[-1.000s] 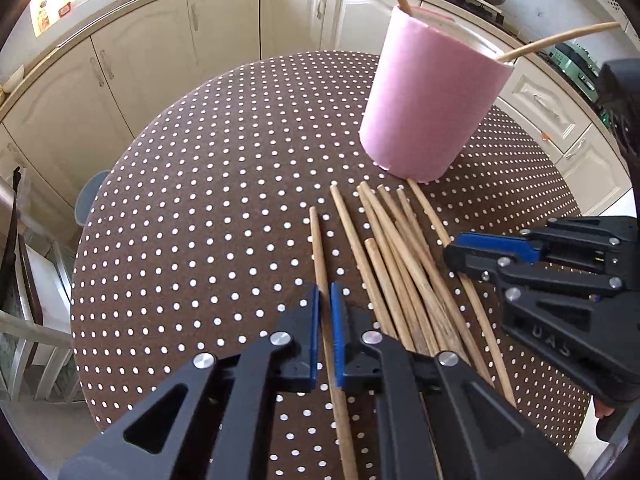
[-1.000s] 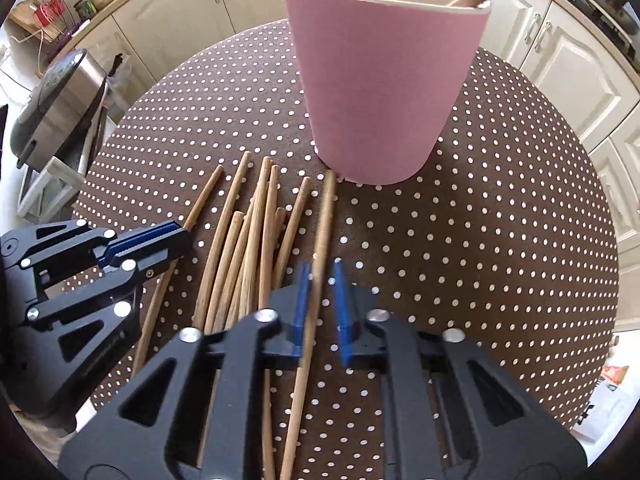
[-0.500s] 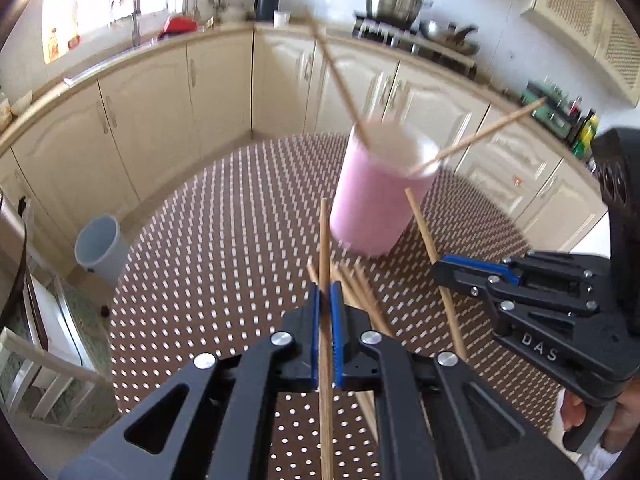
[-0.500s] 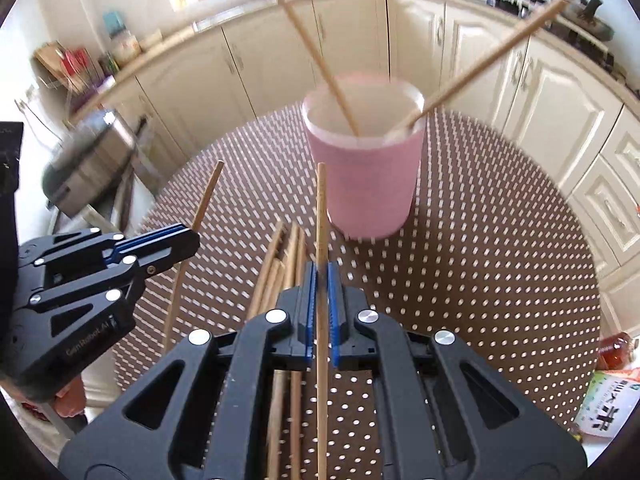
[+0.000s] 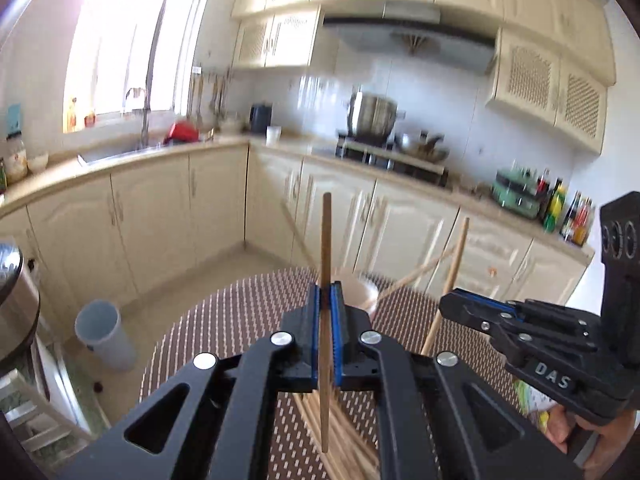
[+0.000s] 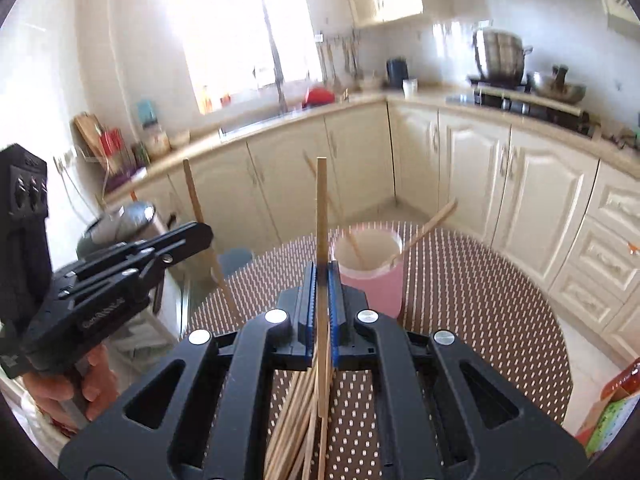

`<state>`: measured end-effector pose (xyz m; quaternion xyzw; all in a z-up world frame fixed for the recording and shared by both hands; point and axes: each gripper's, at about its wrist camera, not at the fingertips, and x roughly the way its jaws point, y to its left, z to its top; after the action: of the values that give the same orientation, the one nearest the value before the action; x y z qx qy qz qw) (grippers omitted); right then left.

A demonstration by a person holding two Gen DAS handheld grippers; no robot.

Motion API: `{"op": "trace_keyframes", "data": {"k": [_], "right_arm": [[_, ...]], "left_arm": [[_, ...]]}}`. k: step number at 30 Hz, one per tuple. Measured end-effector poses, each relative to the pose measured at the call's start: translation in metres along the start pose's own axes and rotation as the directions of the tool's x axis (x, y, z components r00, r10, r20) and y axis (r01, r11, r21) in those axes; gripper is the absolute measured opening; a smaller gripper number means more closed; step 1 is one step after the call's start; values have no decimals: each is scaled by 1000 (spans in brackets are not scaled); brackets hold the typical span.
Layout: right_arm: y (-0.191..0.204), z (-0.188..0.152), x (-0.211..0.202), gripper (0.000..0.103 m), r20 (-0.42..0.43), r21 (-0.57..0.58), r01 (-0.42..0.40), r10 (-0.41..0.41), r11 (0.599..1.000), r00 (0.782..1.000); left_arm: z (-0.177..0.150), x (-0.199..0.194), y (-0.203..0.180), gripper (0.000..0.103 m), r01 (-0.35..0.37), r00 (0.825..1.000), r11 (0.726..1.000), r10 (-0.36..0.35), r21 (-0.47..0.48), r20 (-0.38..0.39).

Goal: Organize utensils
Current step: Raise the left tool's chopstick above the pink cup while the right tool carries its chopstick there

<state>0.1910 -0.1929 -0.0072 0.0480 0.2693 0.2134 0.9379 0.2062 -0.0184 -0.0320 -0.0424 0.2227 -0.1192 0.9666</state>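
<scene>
the left gripper (image 5: pixel 327 304) is clamped on one chopstick (image 5: pixel 326 240), upright at the centre of its frame. the right gripper (image 6: pixel 321 280) pinches another chopstick (image 6: pixel 321 208), likewise upright. the pink cup (image 6: pixel 370 276), right of centre on the dotted bench (image 6: pixel 480 288), holds two sticks. loose chopsticks (image 6: pixel 296 420) lie at the lower centre.

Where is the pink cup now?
In the right wrist view, the pink cup stands on the dotted table, just beyond and right of the right tongs, with two chopsticks leaning inside it.
</scene>
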Motion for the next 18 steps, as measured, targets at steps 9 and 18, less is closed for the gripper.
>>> {"op": "trace_keyframes", "data": {"k": [9, 18], "right_arm": [[-2, 37, -31, 6, 223, 9, 44, -45, 999, 974], [-9, 56, -19, 6, 324, 31, 99, -103, 995, 940]], "left_arm": [[46, 0, -20, 6, 19, 983, 1000, -19, 0, 183], [81, 11, -26, 6, 25, 952, 999, -9, -48, 307]]}}
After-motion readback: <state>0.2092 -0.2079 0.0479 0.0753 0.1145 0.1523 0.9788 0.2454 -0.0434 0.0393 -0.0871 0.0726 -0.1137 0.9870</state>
